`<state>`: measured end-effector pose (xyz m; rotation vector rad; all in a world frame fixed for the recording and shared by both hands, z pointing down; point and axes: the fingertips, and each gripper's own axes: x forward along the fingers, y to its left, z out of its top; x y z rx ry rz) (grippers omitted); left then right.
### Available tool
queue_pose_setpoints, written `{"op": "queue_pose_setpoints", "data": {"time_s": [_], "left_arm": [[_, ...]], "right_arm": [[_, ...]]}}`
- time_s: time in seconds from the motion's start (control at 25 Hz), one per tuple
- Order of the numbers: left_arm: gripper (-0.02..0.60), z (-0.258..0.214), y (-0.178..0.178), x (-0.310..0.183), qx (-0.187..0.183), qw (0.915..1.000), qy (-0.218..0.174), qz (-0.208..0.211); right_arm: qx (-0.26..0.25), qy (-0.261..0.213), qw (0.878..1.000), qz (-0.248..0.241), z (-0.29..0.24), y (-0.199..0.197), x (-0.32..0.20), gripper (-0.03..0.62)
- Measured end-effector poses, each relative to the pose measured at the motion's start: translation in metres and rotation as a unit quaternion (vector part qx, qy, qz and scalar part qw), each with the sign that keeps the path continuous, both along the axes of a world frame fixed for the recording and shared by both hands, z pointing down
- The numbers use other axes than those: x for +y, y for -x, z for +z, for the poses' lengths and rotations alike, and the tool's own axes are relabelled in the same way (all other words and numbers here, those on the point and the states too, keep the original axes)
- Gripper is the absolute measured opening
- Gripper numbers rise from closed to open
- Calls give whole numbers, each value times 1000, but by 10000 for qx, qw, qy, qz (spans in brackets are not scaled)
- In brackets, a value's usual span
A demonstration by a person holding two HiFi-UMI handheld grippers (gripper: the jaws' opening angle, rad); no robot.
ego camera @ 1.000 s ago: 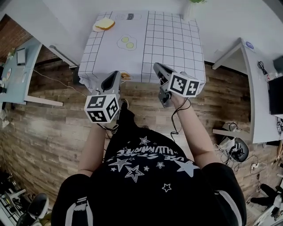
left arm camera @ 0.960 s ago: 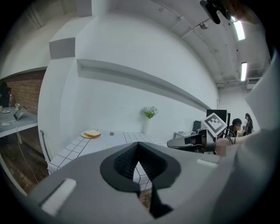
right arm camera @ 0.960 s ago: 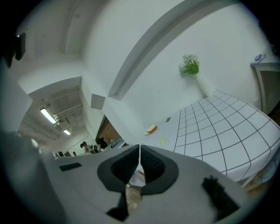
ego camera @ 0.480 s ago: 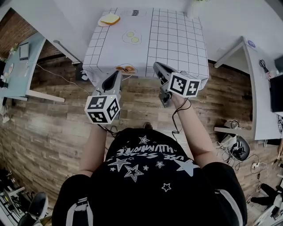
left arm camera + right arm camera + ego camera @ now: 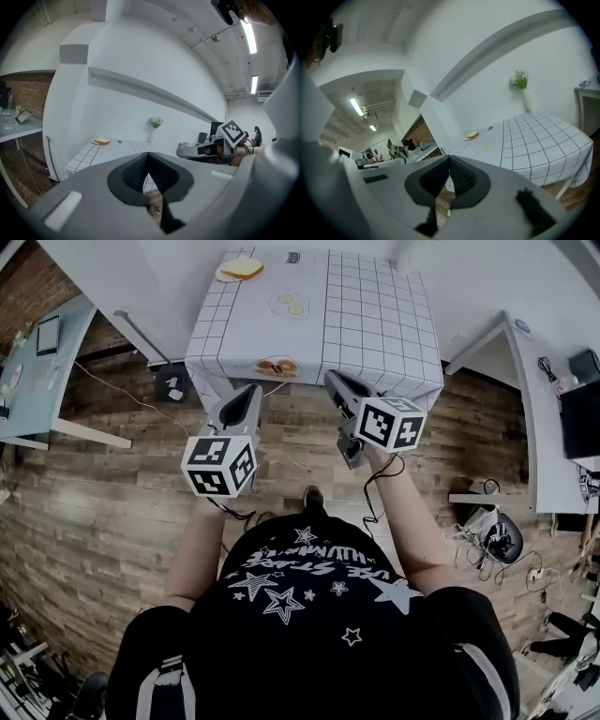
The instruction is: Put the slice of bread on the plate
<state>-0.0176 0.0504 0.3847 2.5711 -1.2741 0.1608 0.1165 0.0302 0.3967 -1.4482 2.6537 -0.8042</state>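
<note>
A slice of bread [image 5: 242, 267] lies on a white plate [image 5: 225, 276] at the far left corner of the checked tablecloth table [image 5: 375, 324]. It also shows small in the left gripper view as the bread [image 5: 101, 140] and in the right gripper view as the bread [image 5: 472, 135]. My left gripper [image 5: 251, 396] hovers over the wooden floor just short of the table's near edge, shut and empty, as the left gripper [image 5: 148, 155] shows. Beside it, my right gripper [image 5: 334, 382] is closing fully with nothing between its jaws, as the right gripper [image 5: 450, 160] shows.
Printed fried eggs [image 5: 291, 306] and a brown food picture [image 5: 277, 367] mark the cloth. A vase of flowers [image 5: 155, 126] stands at the table's back. A pale blue table [image 5: 37, 362] is at left, a white desk [image 5: 530, 390] at right, cables [image 5: 506, 549] on the floor.
The table has drawn nearer in the head view and more of its near edge shows. Both grippers have advanced toward it together, still side by side.
</note>
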Motion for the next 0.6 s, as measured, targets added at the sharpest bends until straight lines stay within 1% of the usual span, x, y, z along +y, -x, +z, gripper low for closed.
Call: {"op": "queue_pose_setpoints", "data": {"time_s": [0.16, 0.28, 0.44, 0.6], "left_arm": [[9, 2, 10, 26, 34, 9998, 17, 177], [9, -4, 18, 39, 69, 9995, 12, 313], [9, -8, 20, 28, 60, 9985, 76, 533], [9, 3, 16, 14, 81, 9983, 124, 563]], "right_arm": [[140, 41, 9998, 110, 4, 12, 36, 15], [183, 40, 9995, 259, -2, 18, 55, 15], [194, 127, 9987, 451, -6, 21, 51, 15], [201, 216, 9984, 480, 8, 18, 43, 15]]}}
